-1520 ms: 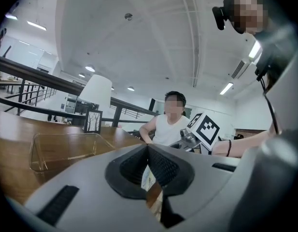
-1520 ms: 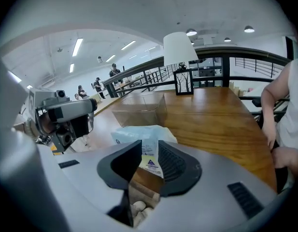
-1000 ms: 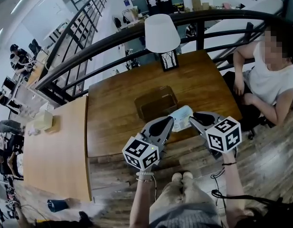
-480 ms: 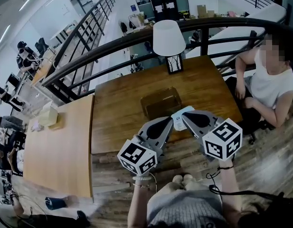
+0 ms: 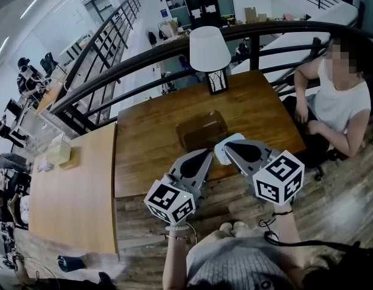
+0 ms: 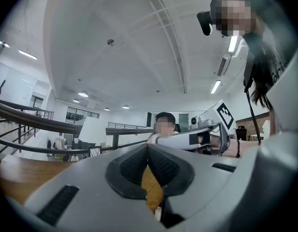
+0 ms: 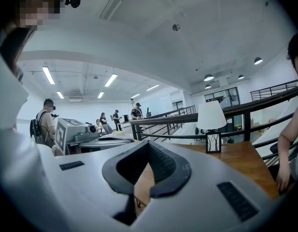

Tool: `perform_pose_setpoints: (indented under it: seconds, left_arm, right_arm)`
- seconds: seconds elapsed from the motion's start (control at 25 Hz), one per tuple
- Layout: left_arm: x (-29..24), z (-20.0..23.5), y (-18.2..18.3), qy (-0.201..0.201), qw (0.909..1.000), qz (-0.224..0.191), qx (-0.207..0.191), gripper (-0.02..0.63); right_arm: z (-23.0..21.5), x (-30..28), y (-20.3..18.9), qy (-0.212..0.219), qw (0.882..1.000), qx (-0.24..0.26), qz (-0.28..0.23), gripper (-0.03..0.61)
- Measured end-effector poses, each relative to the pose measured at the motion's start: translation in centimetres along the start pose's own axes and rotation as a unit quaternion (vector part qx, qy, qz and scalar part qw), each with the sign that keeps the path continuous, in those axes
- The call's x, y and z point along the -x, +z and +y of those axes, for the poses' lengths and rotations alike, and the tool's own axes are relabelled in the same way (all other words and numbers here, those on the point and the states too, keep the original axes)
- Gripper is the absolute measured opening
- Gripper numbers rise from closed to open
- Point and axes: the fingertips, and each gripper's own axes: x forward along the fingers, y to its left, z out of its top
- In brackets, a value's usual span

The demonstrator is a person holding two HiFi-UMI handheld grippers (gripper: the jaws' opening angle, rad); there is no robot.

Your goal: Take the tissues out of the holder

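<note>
Tissues [image 5: 232, 138], a pale flat pack, lie on the wooden surface [image 5: 144, 144] just on the near side of the holder [image 5: 201, 128]. They are outside it, and in the head view they are partly hidden under the tip of the right gripper [image 7: 149, 145]. The holder is a dark, see-through box near the middle of the surface, in front of a white lamp [image 5: 209, 47]. It looks empty, though its tint makes that hard to be sure of. A person [image 5: 342, 98] sits at the far right corner, clear of the work.

Both tools hang above the near edge, tips angled toward each other. The right gripper's jaws are clenched pad to pad. Its own view shows nothing between them, only wood through the gap lower down. The left gripper [image 6: 148, 147] reads the same: jaws pressed together at the tip, nothing caught.

Judging by that, the removal itself seems done, since the pack is out and neither tool has hold of it. The step in hand looks like the finish. What is left, if anything, is to draw both tools back toward the body without brushing the pack or knocking the holder. Should the pack need shifting further from the holder, the right jaws would first have to part. They would then come down over its near edge, since it lies flat and thin and gives little to pinch.
</note>
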Motion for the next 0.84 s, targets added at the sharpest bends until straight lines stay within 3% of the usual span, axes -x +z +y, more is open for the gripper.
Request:
perform_pose_setpoints:
  seconds: [0.84]
  left_arm:
    - [-0.44, 0.05, 0.43, -0.018, 0.9998, -0.004, -0.01, 0.008]
  right_arm:
    - [0.03, -0.45, -0.15, -0.005, 1.0, 0.012, -0.007, 0.012]
